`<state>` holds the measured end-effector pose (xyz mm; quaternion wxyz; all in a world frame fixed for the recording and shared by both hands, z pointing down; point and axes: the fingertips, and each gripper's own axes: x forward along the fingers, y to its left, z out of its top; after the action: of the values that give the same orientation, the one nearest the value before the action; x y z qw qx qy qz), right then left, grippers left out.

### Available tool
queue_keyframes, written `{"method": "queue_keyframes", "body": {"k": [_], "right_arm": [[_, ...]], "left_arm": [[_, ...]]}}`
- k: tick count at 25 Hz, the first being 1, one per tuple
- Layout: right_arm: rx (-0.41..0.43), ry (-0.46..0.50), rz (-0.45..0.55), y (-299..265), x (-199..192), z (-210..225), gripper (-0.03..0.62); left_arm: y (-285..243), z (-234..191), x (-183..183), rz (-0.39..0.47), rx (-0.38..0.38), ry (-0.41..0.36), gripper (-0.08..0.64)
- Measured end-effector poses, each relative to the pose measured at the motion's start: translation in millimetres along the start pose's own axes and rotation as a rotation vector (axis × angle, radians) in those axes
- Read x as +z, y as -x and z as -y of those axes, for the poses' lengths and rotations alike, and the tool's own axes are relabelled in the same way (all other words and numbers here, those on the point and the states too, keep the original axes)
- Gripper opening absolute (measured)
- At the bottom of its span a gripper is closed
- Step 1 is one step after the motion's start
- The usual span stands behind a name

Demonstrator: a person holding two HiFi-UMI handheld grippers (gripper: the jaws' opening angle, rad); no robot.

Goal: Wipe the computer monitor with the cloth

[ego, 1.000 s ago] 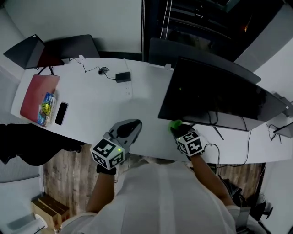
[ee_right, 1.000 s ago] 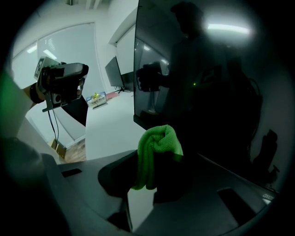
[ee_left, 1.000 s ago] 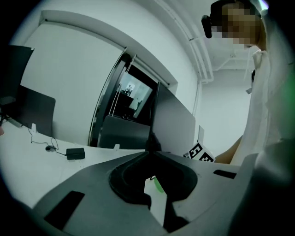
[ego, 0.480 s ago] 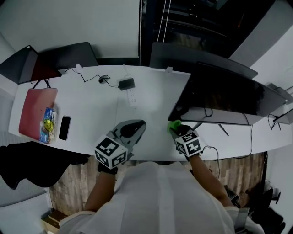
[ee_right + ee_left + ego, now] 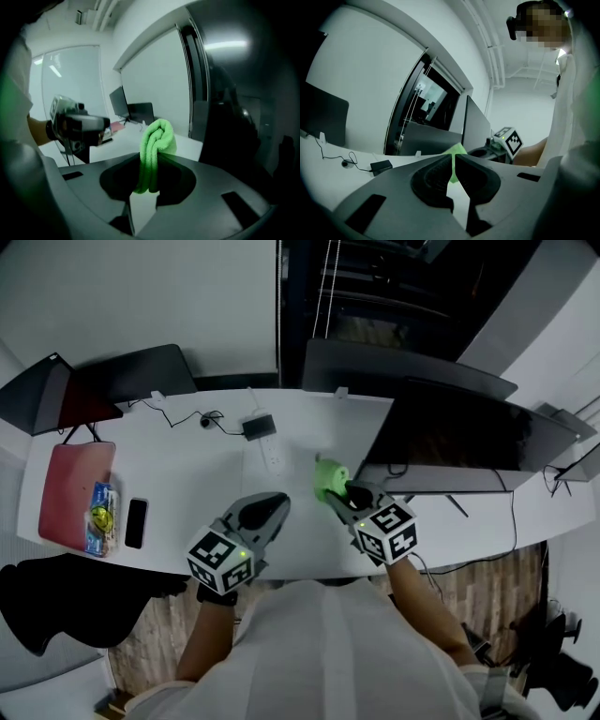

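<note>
Cloth (image 5: pixel 157 140): folded green wad clamped between right gripper (image 5: pixel 151 164) jaws, bulging past tips.
Monitor (image 5: pixel 459 437): dark screen just right of jaws, not yet contacted.
Left gripper (image 5: pixel 452 161): jaws pressed together, nothing held.
Wipe: protruding fold to be pressed lightly on screen, tips kept off glass.

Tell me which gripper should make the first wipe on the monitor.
Right. The right gripper is shut on the green cloth and sits beside the near edge of the monitor. The left gripper is shut, empty, and farther from the screen.
</note>
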<state>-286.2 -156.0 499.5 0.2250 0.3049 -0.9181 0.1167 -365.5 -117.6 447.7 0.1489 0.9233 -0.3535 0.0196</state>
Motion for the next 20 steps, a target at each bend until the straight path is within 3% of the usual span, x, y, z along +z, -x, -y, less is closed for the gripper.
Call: {"method": "queue_keyframes", "body": {"k": [6,10,13,16,20], "right_arm": [[-0.050,0.117,0.296,43,153,-12,0.071],[-0.131,0.118,0.428,74,214,-6,0.071],[-0.230,0.087,0.462,86,231,12,0.071],[-0.313,-0.013,0.499,93,222,33,0.071],[-0.357,-0.121,0.534,99,204,47,0.071]], "left_arm": [[7,-14,27,0.052,-0.005,-0.038,0.034],[9,-19,33,0.064,-0.011,-0.047,0.034],[10,-21,34,0.064,-0.012,-0.045,0.034],[10,-21,33,0.061,-0.017,-0.043,0.034],[11,-22,30,0.054,-0.019,-0.043,0.034]]}}
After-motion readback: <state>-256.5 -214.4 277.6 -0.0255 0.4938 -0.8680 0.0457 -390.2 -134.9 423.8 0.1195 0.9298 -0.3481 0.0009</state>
